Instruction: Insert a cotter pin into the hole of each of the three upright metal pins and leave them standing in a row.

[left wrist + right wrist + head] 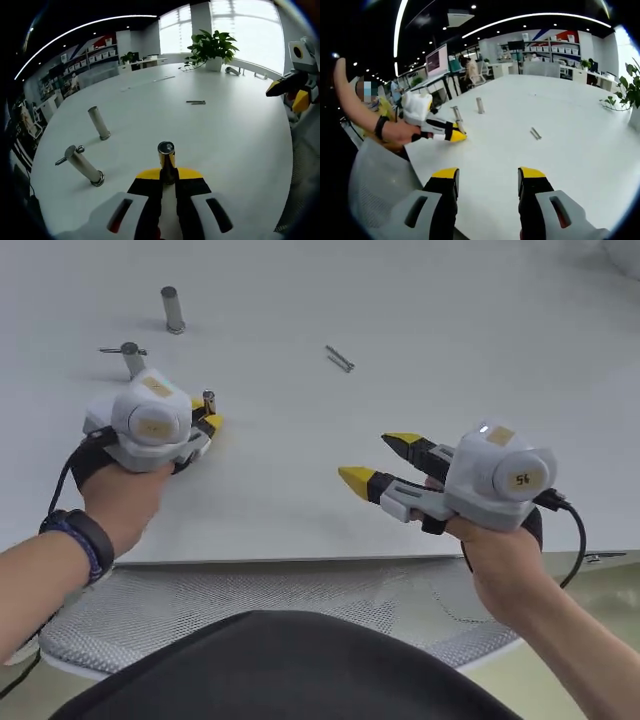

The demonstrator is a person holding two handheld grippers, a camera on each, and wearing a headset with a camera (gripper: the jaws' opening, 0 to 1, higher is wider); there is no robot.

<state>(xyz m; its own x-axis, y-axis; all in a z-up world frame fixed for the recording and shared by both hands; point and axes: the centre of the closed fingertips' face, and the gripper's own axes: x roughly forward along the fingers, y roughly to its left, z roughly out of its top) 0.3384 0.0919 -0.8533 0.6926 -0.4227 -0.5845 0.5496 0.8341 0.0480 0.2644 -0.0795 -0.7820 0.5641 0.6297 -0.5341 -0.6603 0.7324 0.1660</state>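
Counting three: far pin (173,310) bare, middle pin (132,358) cottered, nearest pin (166,156) clamped in left gripper (167,173). One loose cotter pin (340,359), 11 o'clock from wide-open, empty right gripper (378,458).

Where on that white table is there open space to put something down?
Widest bare stretch: the table right of the loose cotter pin and beyond the open right gripper. Bare too: between the two grippers. Crowded at the left, where the metal pins stand and the left gripper clamps the nearest pin.
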